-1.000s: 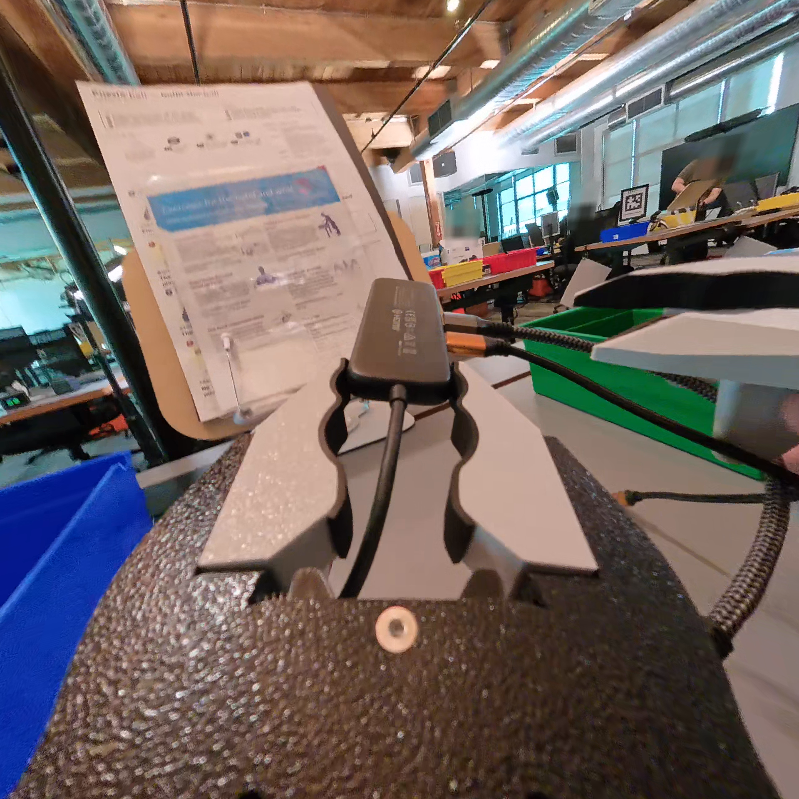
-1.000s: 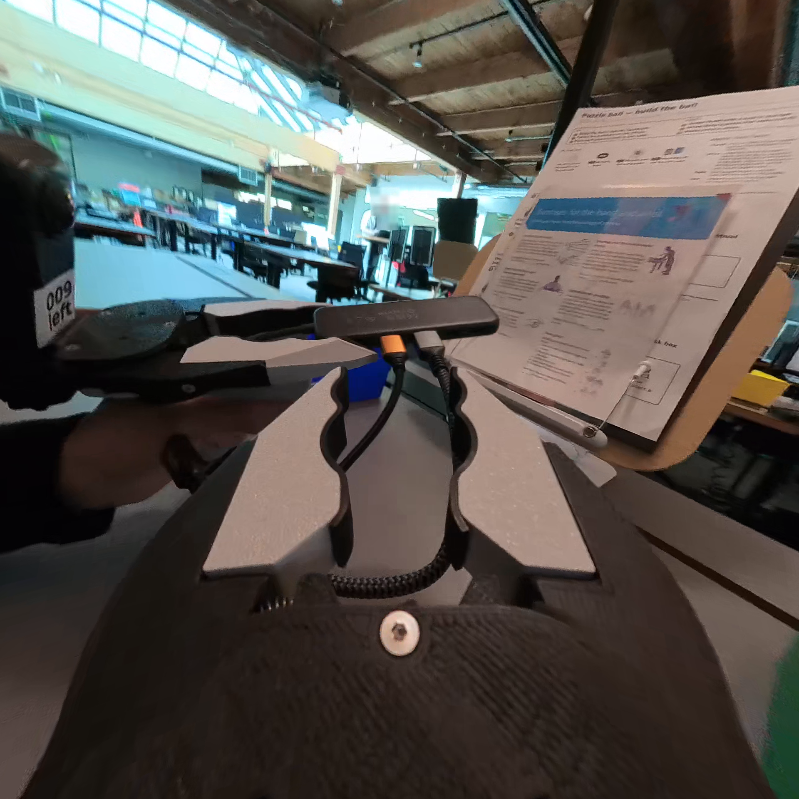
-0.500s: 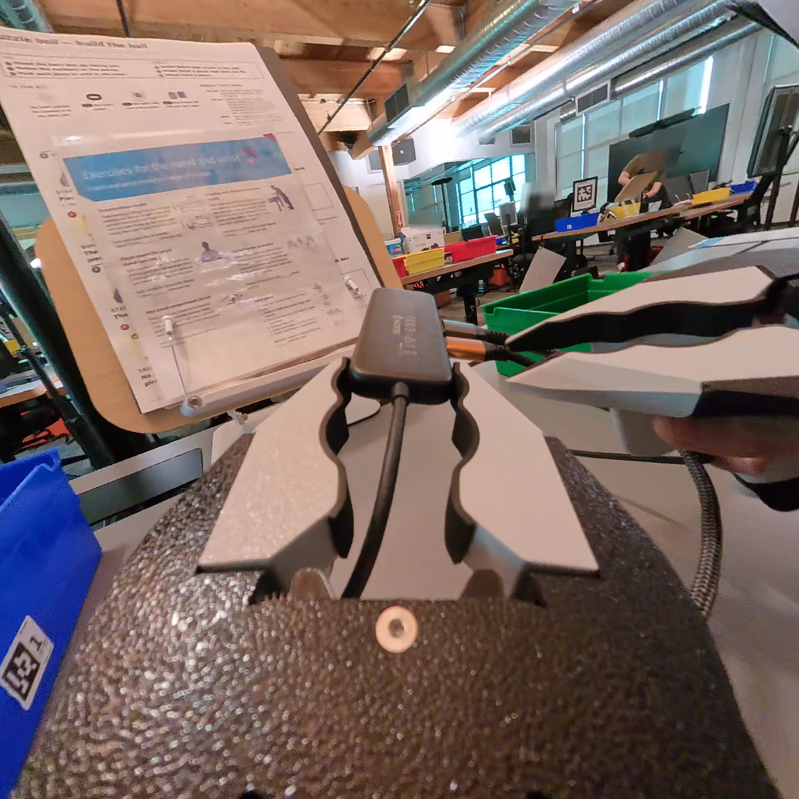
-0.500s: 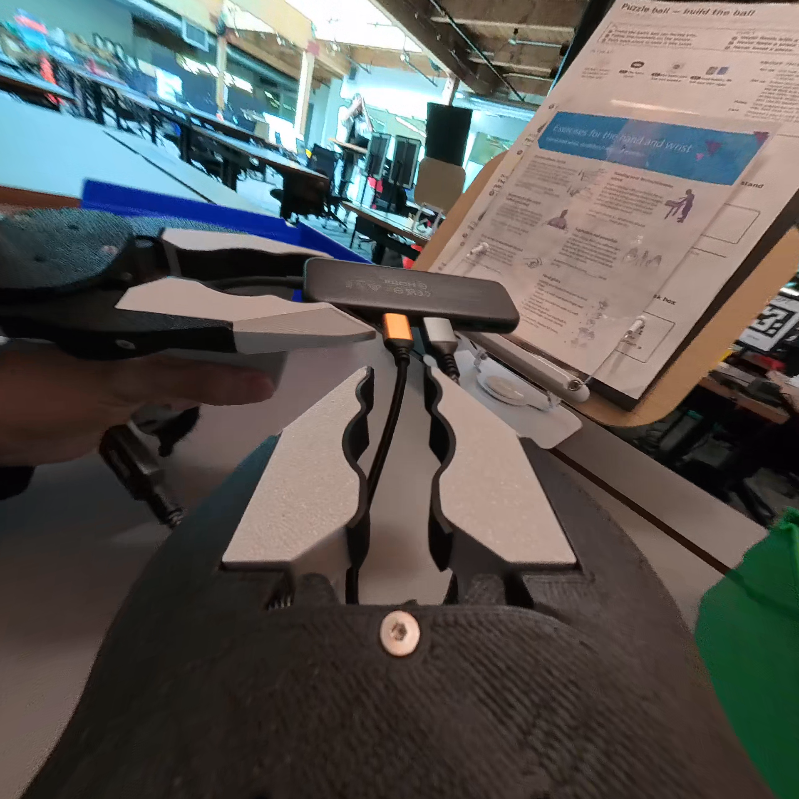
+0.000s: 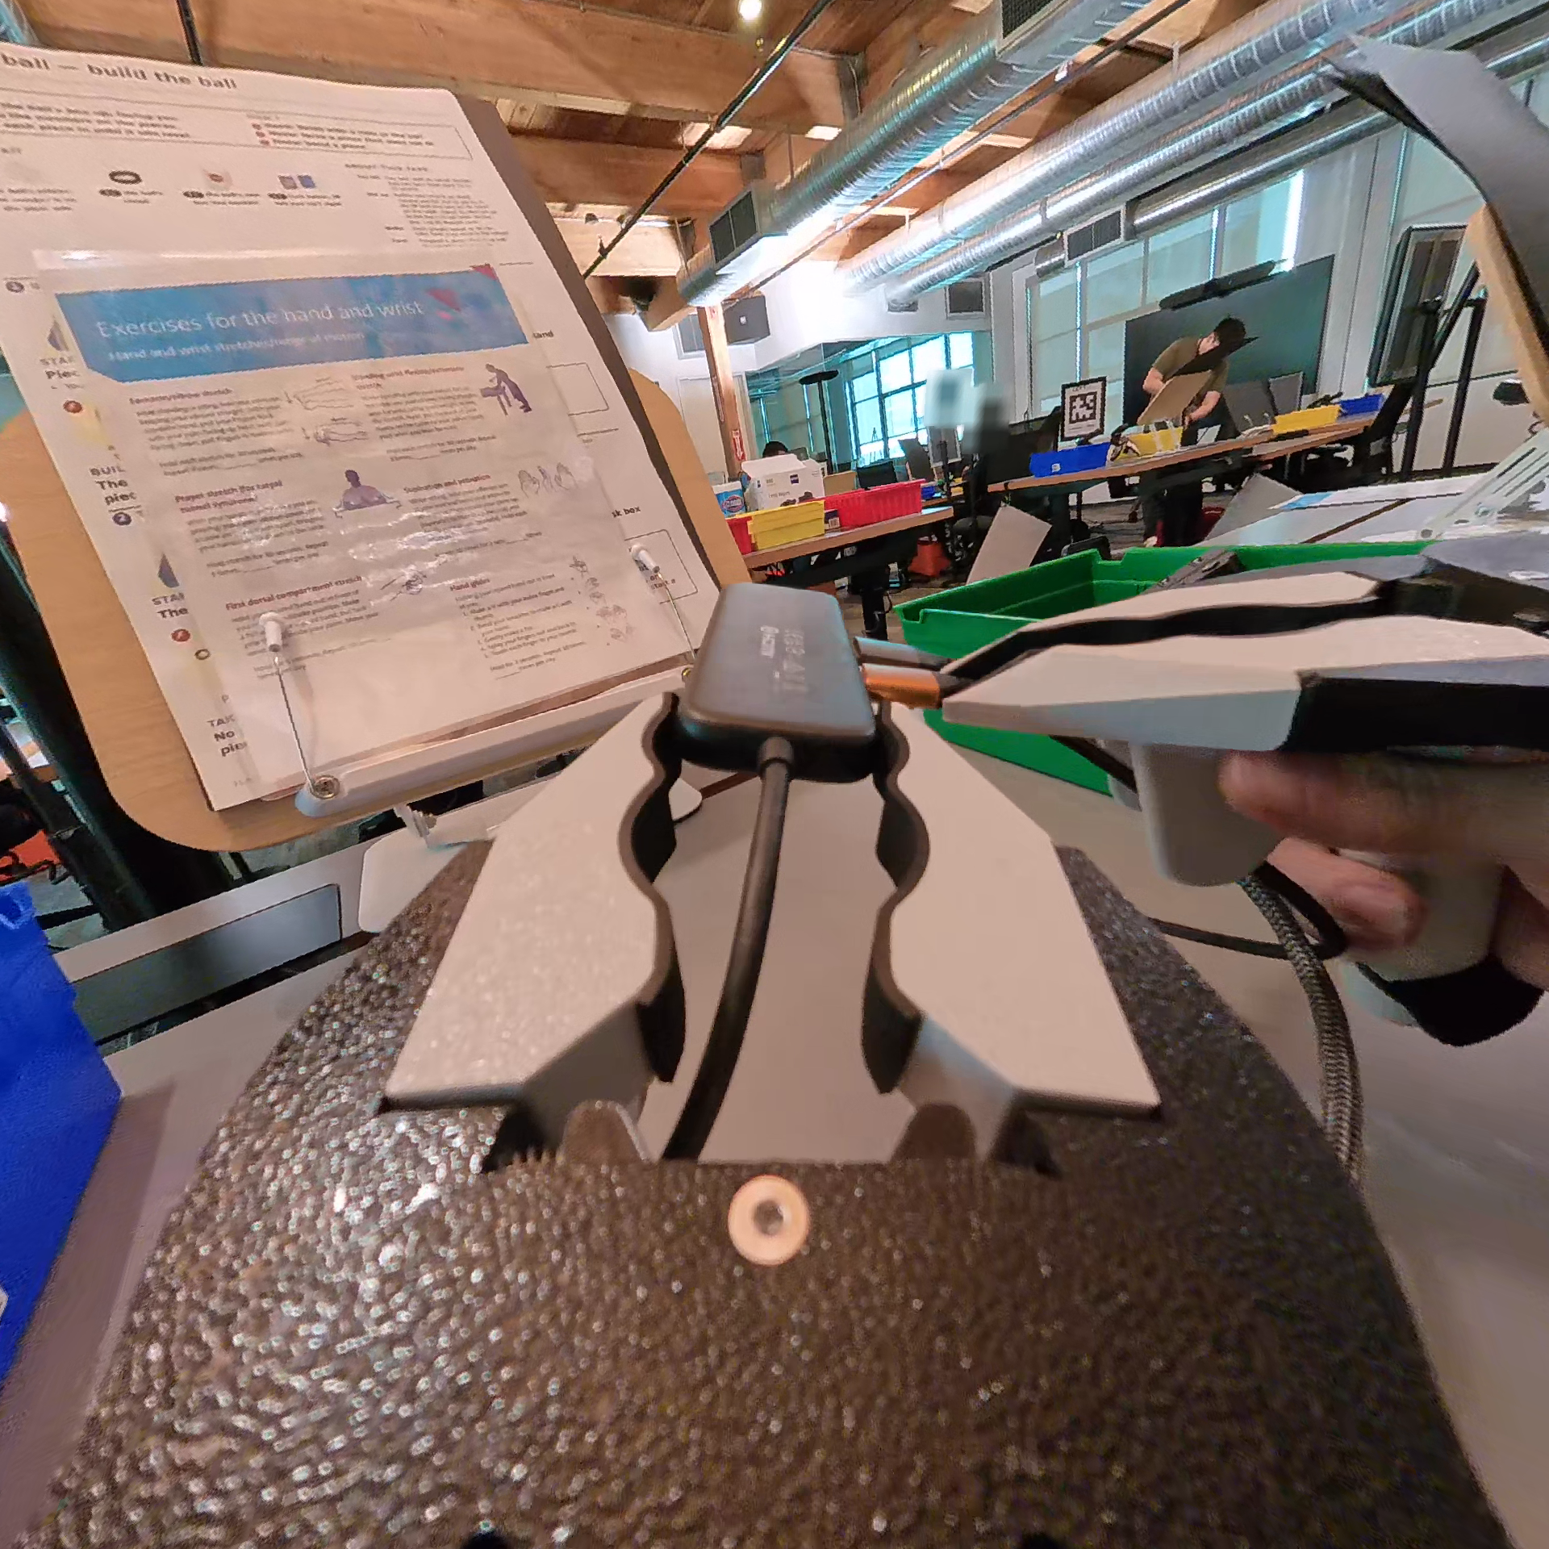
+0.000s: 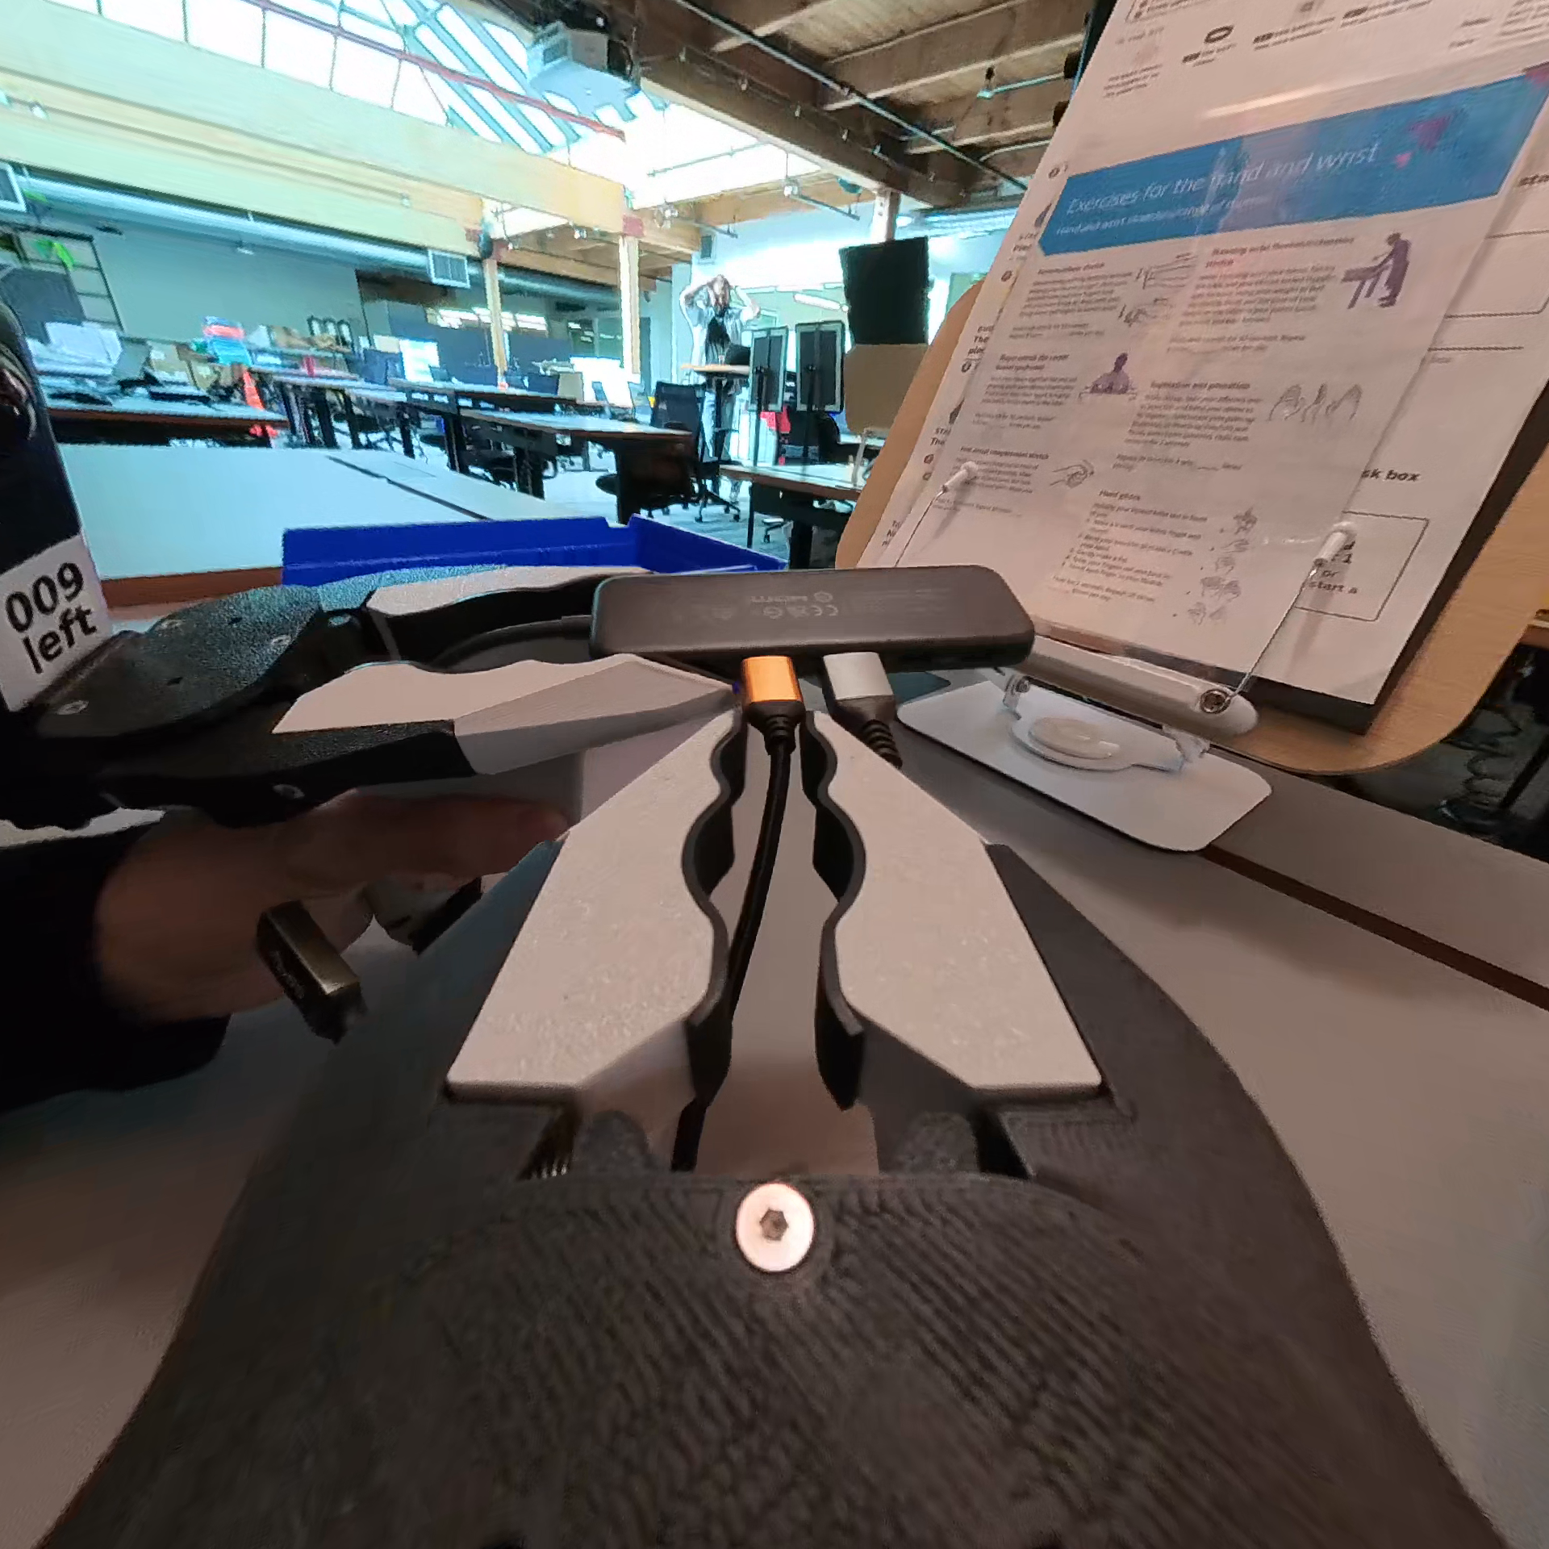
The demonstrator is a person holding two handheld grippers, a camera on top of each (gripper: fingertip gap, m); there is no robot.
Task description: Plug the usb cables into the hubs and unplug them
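- Right wrist view: the right gripper (image 6: pixel 769 725) has its jaws narrowed around the black cable just behind the orange plug (image 6: pixel 768 681); whether they actually pinch it I cannot tell.
- That plug sits in the hub's (image 6: pixel 809 610) near side; the silver plug (image 6: pixel 855 675) is just beside it.
- The hub lies crosswise, raised above the bench (image 6: pixel 1383 1048), so unplugging likely means pulling straight back.
- The left gripper (image 5: pixel 775 738) clamps the hub's end.

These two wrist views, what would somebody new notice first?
The dark usb hub held up off the table, clamped in the left gripper. The right gripper comes in from the side, closed around the orange-plug cable beside a silver plug. Behind stands a tilted instruction sheet.
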